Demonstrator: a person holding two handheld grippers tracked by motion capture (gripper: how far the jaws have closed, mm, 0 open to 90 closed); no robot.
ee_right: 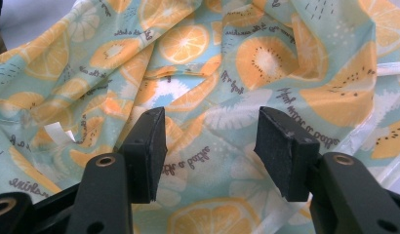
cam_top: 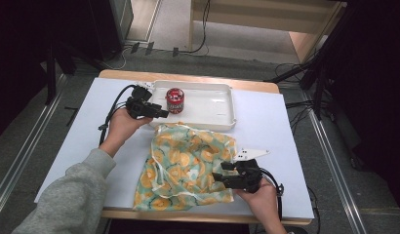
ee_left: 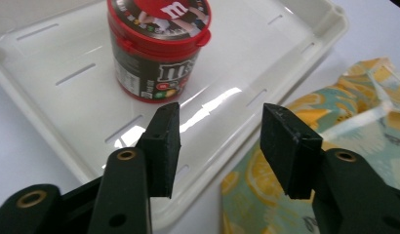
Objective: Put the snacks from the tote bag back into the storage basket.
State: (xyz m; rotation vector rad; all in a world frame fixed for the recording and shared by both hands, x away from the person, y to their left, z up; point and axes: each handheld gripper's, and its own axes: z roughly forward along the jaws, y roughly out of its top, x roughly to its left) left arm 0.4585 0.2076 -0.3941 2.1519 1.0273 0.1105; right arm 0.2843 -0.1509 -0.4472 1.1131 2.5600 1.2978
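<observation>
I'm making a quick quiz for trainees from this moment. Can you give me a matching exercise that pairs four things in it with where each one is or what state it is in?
Column one:
1. M&M's jar
2. white tray
3. fruit-print bag
4. left gripper

Column two:
A. crumpled flat on the table, below the right gripper
B. open, empty, at the tray's near left edge
C. upright in the tray's left end
D. at the table's far edge

Pairs: 1-C, 2-D, 3-A, 4-B
</observation>
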